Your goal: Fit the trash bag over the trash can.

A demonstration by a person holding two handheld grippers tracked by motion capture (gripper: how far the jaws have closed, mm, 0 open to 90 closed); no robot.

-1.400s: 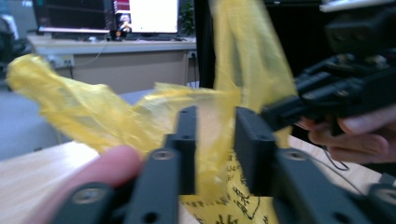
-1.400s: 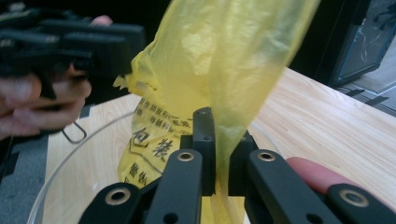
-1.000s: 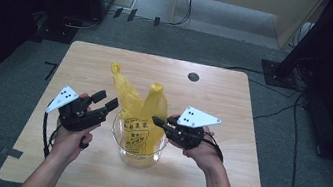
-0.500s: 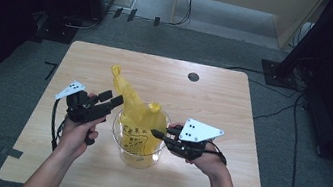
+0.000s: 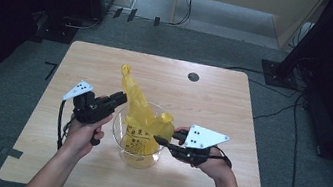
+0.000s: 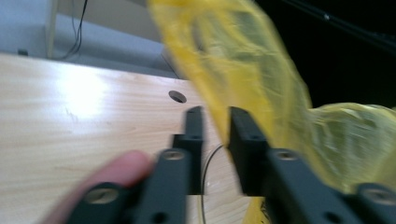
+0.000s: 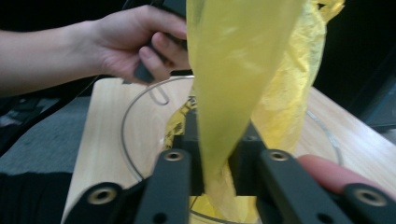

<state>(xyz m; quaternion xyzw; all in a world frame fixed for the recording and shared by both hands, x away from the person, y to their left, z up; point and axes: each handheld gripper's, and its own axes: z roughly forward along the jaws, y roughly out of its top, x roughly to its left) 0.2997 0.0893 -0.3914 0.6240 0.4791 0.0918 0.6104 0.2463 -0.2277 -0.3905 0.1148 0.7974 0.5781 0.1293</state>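
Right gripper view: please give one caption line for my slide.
Hand-held gripper pinching yellow bag above glass bowl.

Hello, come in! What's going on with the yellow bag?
Right gripper shut on yellow bag. Left gripper just closing beside bag's upright corner, grip unclear. Bag sits in clear bowl. Nothing blocking.

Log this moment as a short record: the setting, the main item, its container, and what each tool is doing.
setting: wooden table
item: yellow plastic bag
container: clear glass bowl, bag stands inside
left tool: jaws have just been closing, narrow gap, bag's upper strip beside them
right tool: shut on yellow plastic bag at its edge
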